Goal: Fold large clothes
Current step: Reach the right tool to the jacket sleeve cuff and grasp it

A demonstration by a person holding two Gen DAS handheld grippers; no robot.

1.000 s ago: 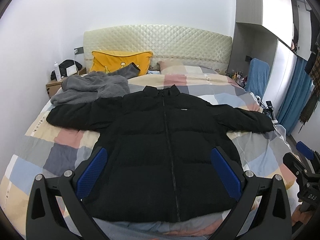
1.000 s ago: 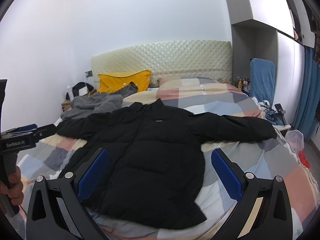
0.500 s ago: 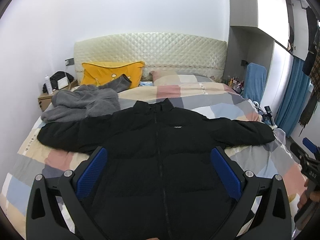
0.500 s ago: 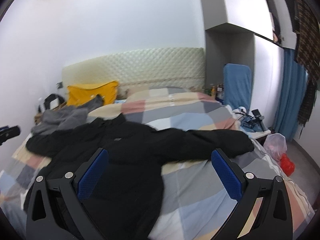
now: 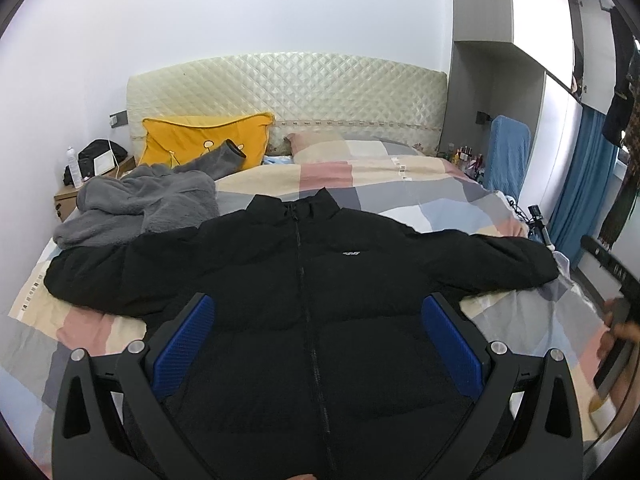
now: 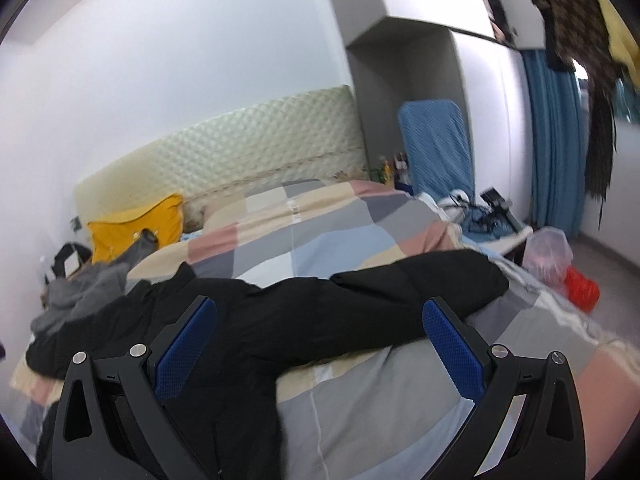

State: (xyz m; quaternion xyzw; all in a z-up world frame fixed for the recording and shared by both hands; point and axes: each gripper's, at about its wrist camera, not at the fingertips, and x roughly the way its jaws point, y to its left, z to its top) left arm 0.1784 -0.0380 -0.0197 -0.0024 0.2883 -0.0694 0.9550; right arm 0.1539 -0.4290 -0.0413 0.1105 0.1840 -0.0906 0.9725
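The bed point(image 5: 420, 184) carries the jacket point(image 5: 304, 280) spread flat, front up, sleeves out left and right. Since a second ago the right tongs point(image 6: 320, 352) have swung right over the right sleeve point(image 6: 400, 292); the left tongs point(image 5: 318, 344) sit nearer the chest; both spread, pinching nothing

Jacket point(image 5: 312, 304) spread flat across the bed point(image 5: 400, 184), sleeves out to both sides, fleece garment point(image 5: 140, 204) behind its left sleeve, pillow point(image 5: 204, 140) against the headboard point(image 5: 288, 92), possibly a nightstand point(image 5: 68, 196) left of the bed
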